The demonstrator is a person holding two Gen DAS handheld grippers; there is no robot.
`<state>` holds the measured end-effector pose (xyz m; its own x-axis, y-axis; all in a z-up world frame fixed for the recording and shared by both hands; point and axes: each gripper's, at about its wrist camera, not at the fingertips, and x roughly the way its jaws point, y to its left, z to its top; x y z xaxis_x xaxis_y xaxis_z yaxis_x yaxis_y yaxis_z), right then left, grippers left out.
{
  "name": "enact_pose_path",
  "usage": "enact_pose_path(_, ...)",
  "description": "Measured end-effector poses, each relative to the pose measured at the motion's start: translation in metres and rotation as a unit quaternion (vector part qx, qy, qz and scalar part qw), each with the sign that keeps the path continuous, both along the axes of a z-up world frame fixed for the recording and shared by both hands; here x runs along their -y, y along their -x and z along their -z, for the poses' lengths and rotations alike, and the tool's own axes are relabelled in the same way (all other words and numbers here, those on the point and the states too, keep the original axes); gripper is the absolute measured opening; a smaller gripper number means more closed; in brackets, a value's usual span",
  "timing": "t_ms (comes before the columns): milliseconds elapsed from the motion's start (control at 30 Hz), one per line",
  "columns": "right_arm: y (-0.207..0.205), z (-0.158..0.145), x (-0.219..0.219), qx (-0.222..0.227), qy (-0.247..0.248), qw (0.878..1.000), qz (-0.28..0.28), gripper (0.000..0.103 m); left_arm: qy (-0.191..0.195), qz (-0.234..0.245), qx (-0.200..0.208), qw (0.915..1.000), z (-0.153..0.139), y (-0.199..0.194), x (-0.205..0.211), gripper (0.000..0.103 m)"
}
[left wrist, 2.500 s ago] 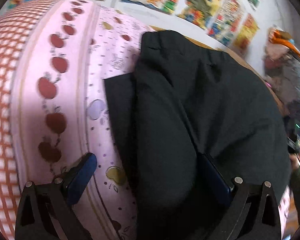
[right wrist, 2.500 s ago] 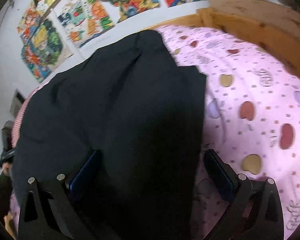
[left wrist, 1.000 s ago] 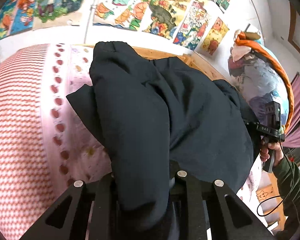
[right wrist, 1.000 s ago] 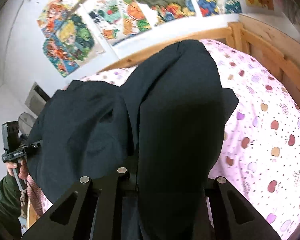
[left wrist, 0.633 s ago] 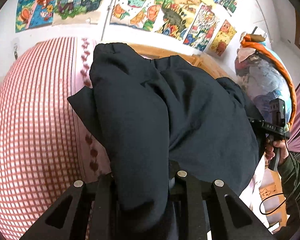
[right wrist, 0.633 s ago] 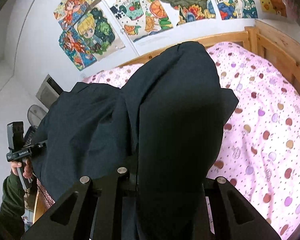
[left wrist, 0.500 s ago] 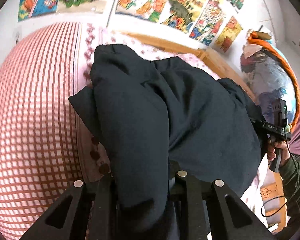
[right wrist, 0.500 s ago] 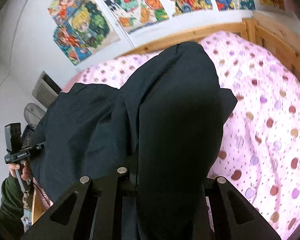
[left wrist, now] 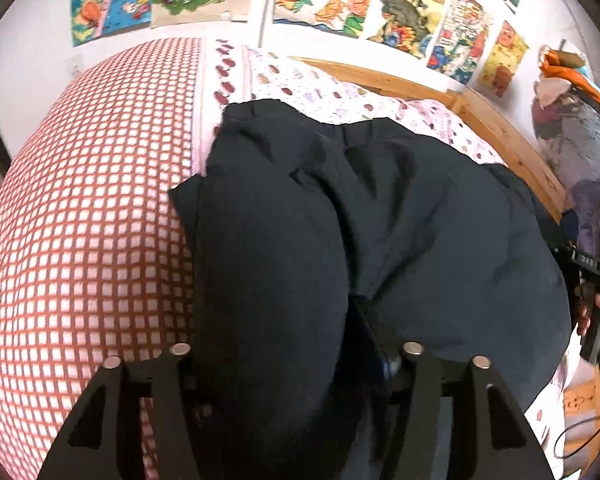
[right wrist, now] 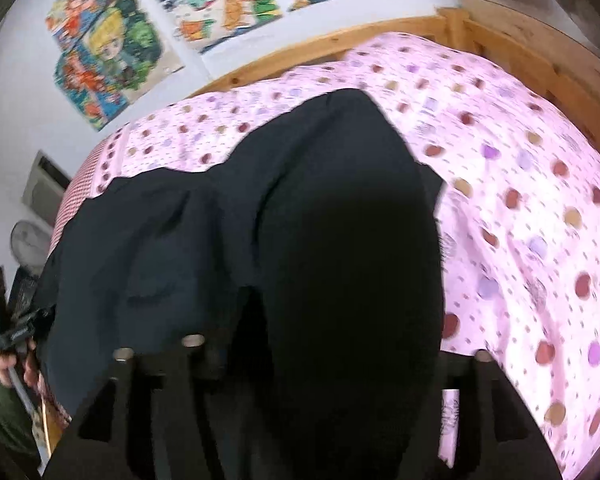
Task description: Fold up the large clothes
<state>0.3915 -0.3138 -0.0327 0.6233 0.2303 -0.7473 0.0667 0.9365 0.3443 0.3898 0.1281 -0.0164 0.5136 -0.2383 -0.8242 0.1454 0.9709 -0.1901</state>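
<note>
The left gripper (left wrist: pixel 296 364) is angled steeply down, its jaws having just been opening, and a thick fold of the dark garment (left wrist: pixel 380 220) is still bulged between the parted fingers (whether the pads still press it cannot be told). The right gripper (right wrist: pixel 340 364) is tilted down likewise, jaws just widened, with the same cloth draped between them. The garment is spread across the pink apple-print bedsheet (right wrist: pixel 520 200), beside a red checked cover (left wrist: pixel 80 220), within a wooden bed frame (right wrist: pixel 540 52).

Dark garment (left wrist: pixel 380 220) on checked bedding (left wrist: pixel 92 200), left claw (left wrist: pixel 292 360) just opening
</note>
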Motion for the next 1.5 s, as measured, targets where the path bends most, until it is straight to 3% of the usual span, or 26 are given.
enact_pose_path(133,0.016,-0.002,0.005,0.023,0.015,0.999,0.038,0.062,0.004,-0.04,0.018,0.9991,-0.012,0.01,-0.004,0.086)
enact_pose_path(233,0.026,-0.01,-0.005,0.043,0.051,0.997,0.046,0.067,-0.001,-0.056,0.063,0.9964,-0.027,0.022,-0.003,0.095)
enact_pose_path(400,0.039,-0.029,-0.017,0.082,0.099,0.99,0.057,0.069,0.01,-0.065,0.11,0.9917,-0.048,0.048,-0.002,0.103)
enact_pose_path(467,0.042,-0.036,-0.021,0.087,0.107,0.989,0.047,0.075,0.005,-0.062,0.124,0.9903,-0.055,0.061,0.001,0.103)
enact_pose_path(567,0.042,-0.044,-0.026,0.065,0.123,0.99,0.014,0.077,0.003,-0.053,0.137,0.9892,-0.062,0.076,0.003,0.103)
enact_pose_path(667,0.047,-0.048,-0.031,0.041,0.112,0.992,-0.033,0.086,0.001,-0.044,0.144,0.9887,-0.068,0.088,0.012,0.103)
enact_pose_path(800,0.055,-0.047,-0.02,0.01,0.053,0.995,-0.087,0.09,0.005,-0.033,0.153,0.9876,-0.072,0.097,0.021,0.103)
enact_pose_path(933,0.061,-0.054,0.017,-0.004,-0.027,0.997,-0.072,0.09,0.001,-0.028,0.152,0.988,-0.072,0.102,0.024,0.103)
enact_pose_path(1000,0.063,-0.062,0.031,-0.011,-0.018,0.998,-0.056,0.102,0.001,-0.028,0.152,0.988,-0.073,0.103,0.024,0.103)
enact_pose_path(1033,0.066,-0.07,0.041,-0.009,-0.009,0.999,-0.047,0.102,0.001,-0.028,0.152,0.988,-0.072,0.104,0.024,0.103)
enact_pose_path(1167,0.078,-0.09,0.073,0.005,-0.056,0.998,-0.019,0.102,0.004,-0.031,0.159,0.9868,-0.075,0.105,0.025,0.103)
enact_pose_path(1500,0.123,-0.113,0.043,0.11,0.041,0.993,0.021,0.102,-0.001,-0.042,0.203,0.9783,-0.098,0.124,0.043,0.103)
